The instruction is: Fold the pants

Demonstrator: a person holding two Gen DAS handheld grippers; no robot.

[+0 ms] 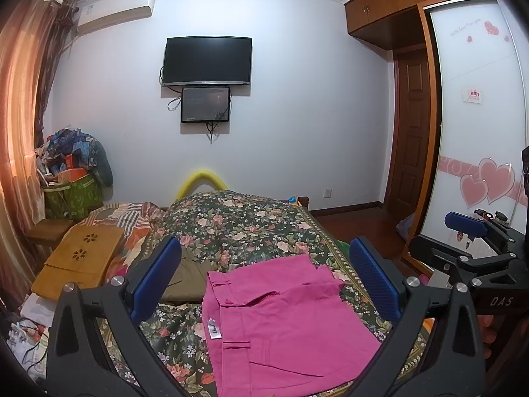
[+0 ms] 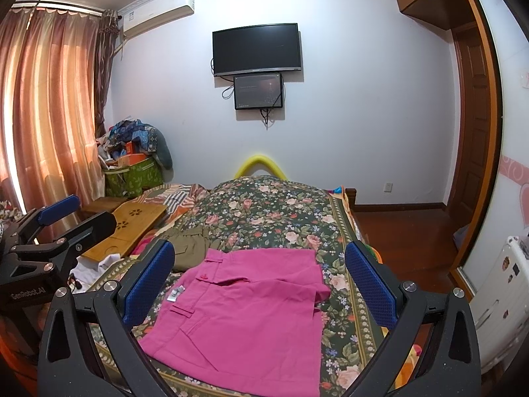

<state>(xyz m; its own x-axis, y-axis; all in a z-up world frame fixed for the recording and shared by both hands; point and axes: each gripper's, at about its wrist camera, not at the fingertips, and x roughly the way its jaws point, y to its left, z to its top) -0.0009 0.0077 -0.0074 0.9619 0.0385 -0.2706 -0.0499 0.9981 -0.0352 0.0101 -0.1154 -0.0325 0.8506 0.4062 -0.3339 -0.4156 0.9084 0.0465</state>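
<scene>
Pink pants [image 1: 277, 327] lie folded in a compact rectangle on the floral bedspread [image 1: 244, 225], waistband and white label to the left. They also show in the right wrist view [image 2: 251, 314]. My left gripper [image 1: 264, 278] is open and empty, held above the pants, its blue pads apart. My right gripper [image 2: 259, 278] is open and empty too, above the same pants. Each gripper shows at the edge of the other's view: the right one [image 1: 469, 231] and the left one [image 2: 62, 211].
An olive garment [image 1: 188, 278] lies folded just behind the pink pants on the left. A wooden lap tray [image 1: 79, 258] rests at the bed's left side. A cluttered green bag [image 1: 72, 195] stands by the curtain. A wardrobe [image 1: 476, 115] and door stand right.
</scene>
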